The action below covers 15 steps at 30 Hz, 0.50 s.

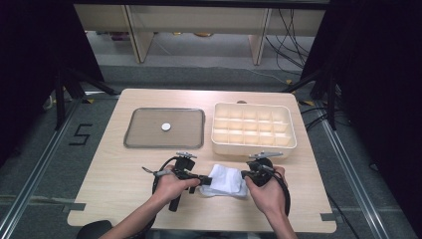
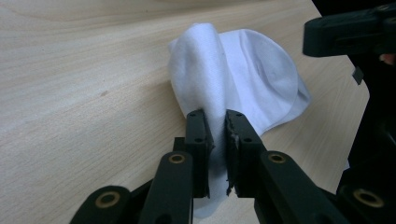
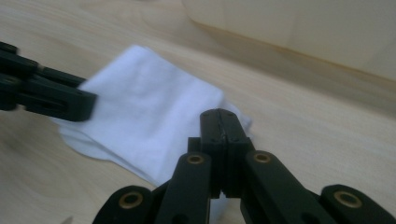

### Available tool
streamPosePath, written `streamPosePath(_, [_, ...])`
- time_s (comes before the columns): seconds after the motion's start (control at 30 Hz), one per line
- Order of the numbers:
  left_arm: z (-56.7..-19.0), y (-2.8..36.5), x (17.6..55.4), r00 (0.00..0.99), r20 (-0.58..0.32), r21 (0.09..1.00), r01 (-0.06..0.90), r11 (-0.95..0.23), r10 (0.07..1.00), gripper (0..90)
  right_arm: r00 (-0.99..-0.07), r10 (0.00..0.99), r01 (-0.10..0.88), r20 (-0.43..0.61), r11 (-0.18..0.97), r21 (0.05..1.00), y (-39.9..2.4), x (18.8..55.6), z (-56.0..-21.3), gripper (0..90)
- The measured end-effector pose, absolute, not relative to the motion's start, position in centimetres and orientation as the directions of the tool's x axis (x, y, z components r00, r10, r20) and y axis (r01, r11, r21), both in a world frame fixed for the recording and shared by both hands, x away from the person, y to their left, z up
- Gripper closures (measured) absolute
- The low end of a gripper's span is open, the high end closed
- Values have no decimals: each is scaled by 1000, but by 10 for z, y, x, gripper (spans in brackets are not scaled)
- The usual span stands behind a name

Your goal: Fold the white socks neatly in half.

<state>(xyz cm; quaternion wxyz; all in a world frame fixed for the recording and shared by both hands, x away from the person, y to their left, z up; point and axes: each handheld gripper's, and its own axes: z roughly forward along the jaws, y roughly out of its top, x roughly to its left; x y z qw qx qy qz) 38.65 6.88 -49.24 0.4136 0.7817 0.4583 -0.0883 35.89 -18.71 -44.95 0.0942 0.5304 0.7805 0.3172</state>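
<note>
The cloth [image 1: 225, 180] is lying low in the centre of the high view, on the table [image 1: 109, 164] just below the box [image 1: 253, 129] and right of and below the tray [image 1: 164, 128]. Both grippers are working on it from opposite sides. The left gripper [image 2: 217, 125] is clamping a raised ridge of the cloth between its pads, at the middle of its own view. The right gripper [image 3: 219, 122] is sitting with its jaws fully together over the cloth's near edge; whether any fabric is pinched there is hard to tell.

This looks like a fold or a lift being set up. To do it well, the left grip should be taking all layers of the ridge, not just the top one, since the cloth is showing several edges at the right of that view. The right gripper probably needs a surer bite on a corner. Both hands should be rising together and keeping the cloth taut, clear of the box's wall.
</note>
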Motion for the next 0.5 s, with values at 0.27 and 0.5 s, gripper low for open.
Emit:
streamPosePath(0.27, [-493, 70, 387, 566, -539, 569, 791, -226, 624, 800, -443, 870, 825, 217, 301, 479, -162, 365, -469, 900])
streamPosePath(0.5, [-487, 69, 385, 569, -528, 575, 786, -228, 630, 801, -428, 883, 834, 194, 303, 462, -163, 367, -482, 900])
